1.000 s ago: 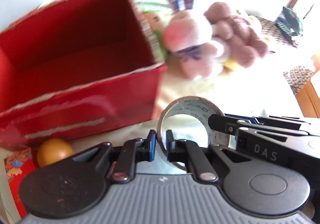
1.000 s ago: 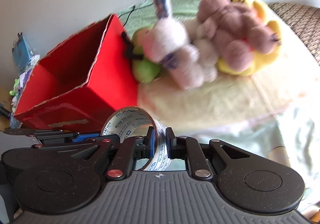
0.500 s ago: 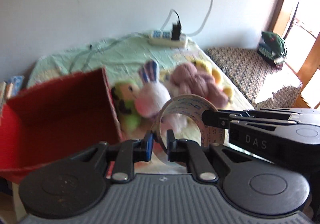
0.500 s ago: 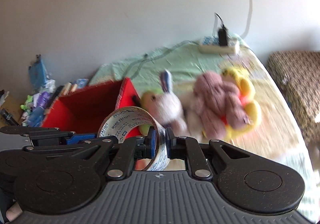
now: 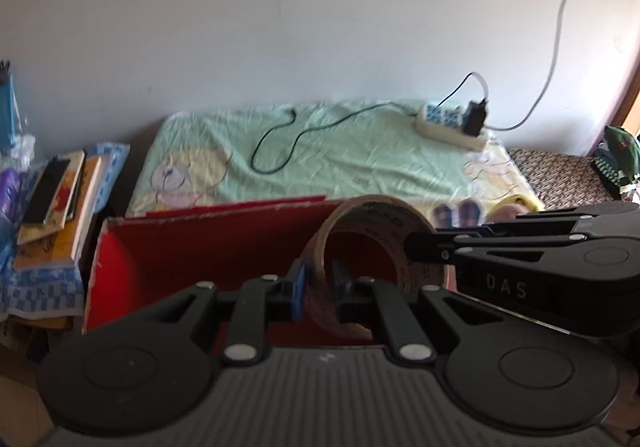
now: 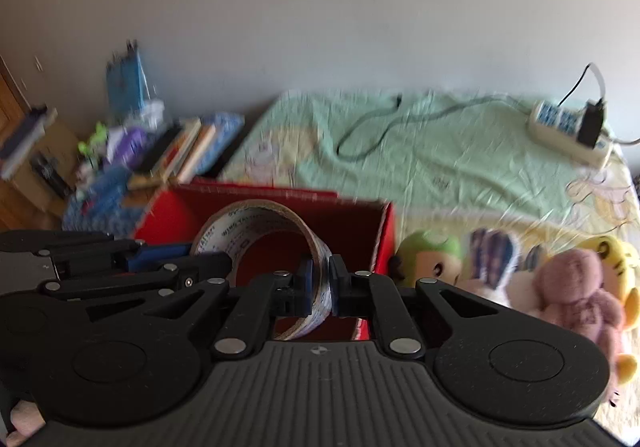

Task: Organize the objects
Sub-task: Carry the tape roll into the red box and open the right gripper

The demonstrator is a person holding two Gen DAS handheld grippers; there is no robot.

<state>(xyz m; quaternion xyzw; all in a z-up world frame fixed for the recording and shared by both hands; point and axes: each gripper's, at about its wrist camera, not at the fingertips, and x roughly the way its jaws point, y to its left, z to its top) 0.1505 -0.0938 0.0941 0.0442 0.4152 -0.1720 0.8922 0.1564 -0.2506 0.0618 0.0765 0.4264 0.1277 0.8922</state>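
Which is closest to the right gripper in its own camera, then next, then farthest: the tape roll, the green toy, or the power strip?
1. Tape roll: pinched in the right gripper.
2. Green toy: just right, beside the red box.
3. Power strip: far right, near the wall.

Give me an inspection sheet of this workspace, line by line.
Surface: bed with pale green cartoon sheet, wrinkled.
Job's things: roll of brown packing tape held above the open red cardboard box; plush toys right of the box.
Clutter: stacked books left of the bed.
Grippers: left gripper and right gripper both shut on the tape roll's wall.
Cables: white power strip with black charger and black cable on the sheet.
Surroundings: plain white wall.
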